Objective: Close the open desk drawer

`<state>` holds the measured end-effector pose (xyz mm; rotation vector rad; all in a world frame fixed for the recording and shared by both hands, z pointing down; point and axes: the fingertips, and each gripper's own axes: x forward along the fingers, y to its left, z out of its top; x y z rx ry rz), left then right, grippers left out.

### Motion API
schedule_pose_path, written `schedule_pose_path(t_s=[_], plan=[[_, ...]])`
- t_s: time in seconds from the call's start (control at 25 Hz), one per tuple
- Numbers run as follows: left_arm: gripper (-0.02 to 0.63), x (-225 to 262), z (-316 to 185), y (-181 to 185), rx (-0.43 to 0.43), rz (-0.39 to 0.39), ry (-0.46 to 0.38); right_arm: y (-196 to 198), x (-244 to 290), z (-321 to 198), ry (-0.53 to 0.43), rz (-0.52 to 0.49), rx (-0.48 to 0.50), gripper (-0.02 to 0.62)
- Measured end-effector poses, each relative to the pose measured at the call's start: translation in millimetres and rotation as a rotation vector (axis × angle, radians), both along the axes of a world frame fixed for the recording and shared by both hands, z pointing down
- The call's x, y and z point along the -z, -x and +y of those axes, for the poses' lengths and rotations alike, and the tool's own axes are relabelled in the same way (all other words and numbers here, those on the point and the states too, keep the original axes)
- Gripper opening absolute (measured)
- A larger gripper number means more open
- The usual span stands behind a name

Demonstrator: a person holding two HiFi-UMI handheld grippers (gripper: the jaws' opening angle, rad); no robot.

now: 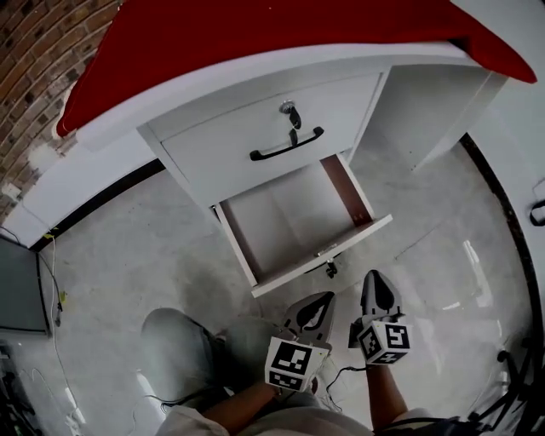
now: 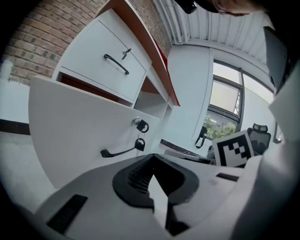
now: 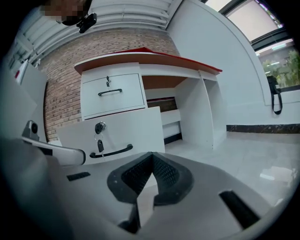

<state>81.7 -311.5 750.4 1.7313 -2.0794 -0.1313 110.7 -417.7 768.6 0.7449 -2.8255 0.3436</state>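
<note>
A white desk with a red top point(image 1: 255, 25) has a closed upper drawer point(image 1: 255, 136) with a black handle point(image 1: 288, 146). Below it the lower drawer point(image 1: 294, 209) stands pulled out and empty. Its front panel point(image 1: 281, 274) carries a black handle and a hanging key point(image 1: 329, 267). My left gripper point(image 1: 326, 296) is shut and empty, just short of that panel. My right gripper point(image 1: 372, 274) is beside it, also shut and empty. The left gripper view looks over the left gripper point(image 2: 152, 157) at the panel point(image 2: 79, 122) and handle point(image 2: 119, 152). The right gripper view has the right gripper point(image 3: 151, 154) facing the handle point(image 3: 111, 152).
A brick wall point(image 1: 34, 51) rises behind the desk at left. A dark flat box point(image 1: 21, 285) with cables lies on the floor at left. The person's knee point(image 1: 183, 341) is below the drawer. Black stand legs point(image 1: 511, 383) show at the lower right. The desk's kneehole point(image 1: 426, 111) opens right of the drawers.
</note>
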Motion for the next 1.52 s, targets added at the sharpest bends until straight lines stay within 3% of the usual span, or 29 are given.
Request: schedule_pose_path(t_s=[0.4, 0.88, 1.52], plan=[[0.008, -1, 28, 16, 0.043, -0.015, 0.018, 38, -28, 45, 0.07, -0.003, 0.136, -0.002], [0.008, -6, 51, 37, 0.067, -0.027, 0.02, 88, -36, 69, 0.02, -0.053, 0.232, -0.002], [0.008, -14, 52, 44, 0.051, -0.012, -0.001, 105, -27, 71, -0.025, -0.134, 0.23, -0.002]])
